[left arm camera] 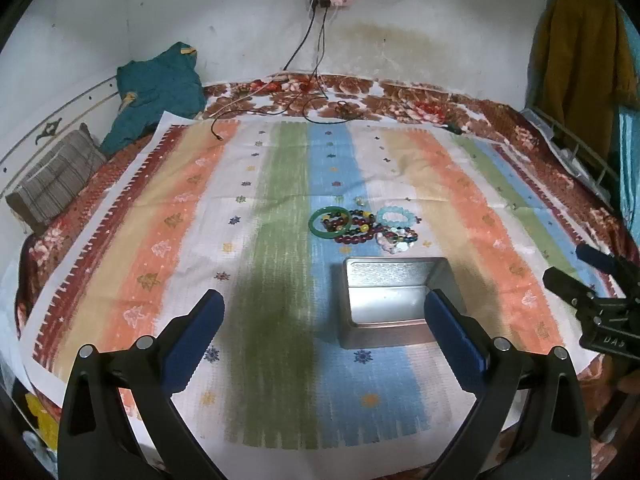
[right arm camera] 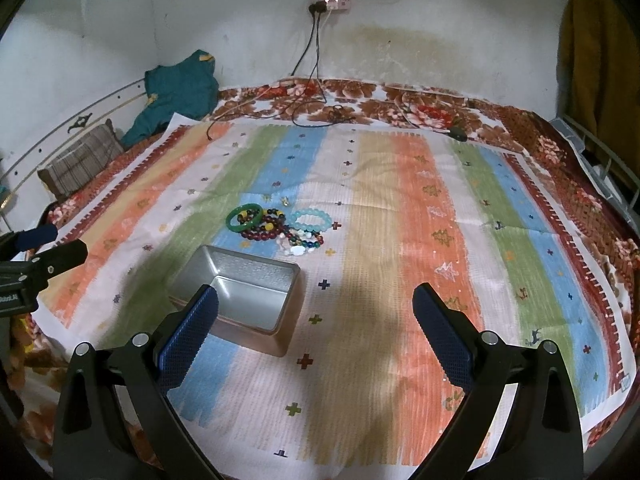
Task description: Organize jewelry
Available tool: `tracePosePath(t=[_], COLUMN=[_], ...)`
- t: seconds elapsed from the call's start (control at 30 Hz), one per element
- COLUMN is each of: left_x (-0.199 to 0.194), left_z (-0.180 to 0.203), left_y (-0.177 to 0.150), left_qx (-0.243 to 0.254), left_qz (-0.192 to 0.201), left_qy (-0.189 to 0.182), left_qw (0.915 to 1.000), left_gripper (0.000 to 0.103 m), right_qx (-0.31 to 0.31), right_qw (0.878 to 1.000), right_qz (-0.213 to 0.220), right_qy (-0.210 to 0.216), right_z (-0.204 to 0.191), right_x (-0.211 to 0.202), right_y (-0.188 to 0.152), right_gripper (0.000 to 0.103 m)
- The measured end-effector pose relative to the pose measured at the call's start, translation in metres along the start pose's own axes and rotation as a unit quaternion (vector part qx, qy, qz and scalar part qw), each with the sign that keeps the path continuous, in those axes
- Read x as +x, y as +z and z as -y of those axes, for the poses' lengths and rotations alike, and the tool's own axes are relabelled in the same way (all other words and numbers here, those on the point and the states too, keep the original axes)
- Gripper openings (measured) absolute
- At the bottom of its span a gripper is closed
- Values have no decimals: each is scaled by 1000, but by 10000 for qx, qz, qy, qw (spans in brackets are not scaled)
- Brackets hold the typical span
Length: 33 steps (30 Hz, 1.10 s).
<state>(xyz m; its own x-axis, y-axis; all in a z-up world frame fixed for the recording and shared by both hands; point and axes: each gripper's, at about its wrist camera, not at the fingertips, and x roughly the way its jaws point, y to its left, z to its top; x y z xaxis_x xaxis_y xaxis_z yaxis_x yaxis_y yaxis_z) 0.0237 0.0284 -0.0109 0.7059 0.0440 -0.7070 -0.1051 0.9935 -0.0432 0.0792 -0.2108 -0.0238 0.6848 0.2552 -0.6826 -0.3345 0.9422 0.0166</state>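
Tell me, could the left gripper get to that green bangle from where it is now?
Probably yes. The left gripper hangs open above the cloth, and the green bangle lies exposed at the left edge of the bead pile. The open metal tin sits just right of a straight path, so it should skirt that.

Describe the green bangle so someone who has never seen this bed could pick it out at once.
On the striped cloth covering the bed, find the open metal tin; a small heap of bracelets lies just beyond it. The green bangle sits at the heap's left end, overlapping the dark red beads. It is the only smooth, solid ring; every neighbour is strung from separate beads.
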Motion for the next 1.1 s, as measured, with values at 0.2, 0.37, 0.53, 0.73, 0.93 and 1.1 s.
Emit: tracePosePath(t=[0.2,0.37,0.53,0.73,0.93,1.1], left_x=[14,24,36,51,66,76], left_z=[1,1,-4,-17,-25,-24], left_y=[6,17,26,35,40,43], left_qx=[0,1,-53,-349,-688,-566], left_qz=[-204,-239,-292,-461,-710,-742], left_qy=[105,260,390,313,175,349], left_qw=[9997,9994,9988,9978,9949,9950], left_gripper=[97,97,97,97,97,97], right_qx=[32,46,-52,89,215,220], right_qw=[10000,9999,9997,9992,9984,9980], right_qz=[-82,-156,-257,-397,-517,-584], right_qy=[15,2,11,52,65,49], right_z=[5,9,6,12,16,16], right_x=[6,16,31,46,57,66], right_y=[7,18,27,36,43,48], right_gripper=[99,99,99,99,99,99])
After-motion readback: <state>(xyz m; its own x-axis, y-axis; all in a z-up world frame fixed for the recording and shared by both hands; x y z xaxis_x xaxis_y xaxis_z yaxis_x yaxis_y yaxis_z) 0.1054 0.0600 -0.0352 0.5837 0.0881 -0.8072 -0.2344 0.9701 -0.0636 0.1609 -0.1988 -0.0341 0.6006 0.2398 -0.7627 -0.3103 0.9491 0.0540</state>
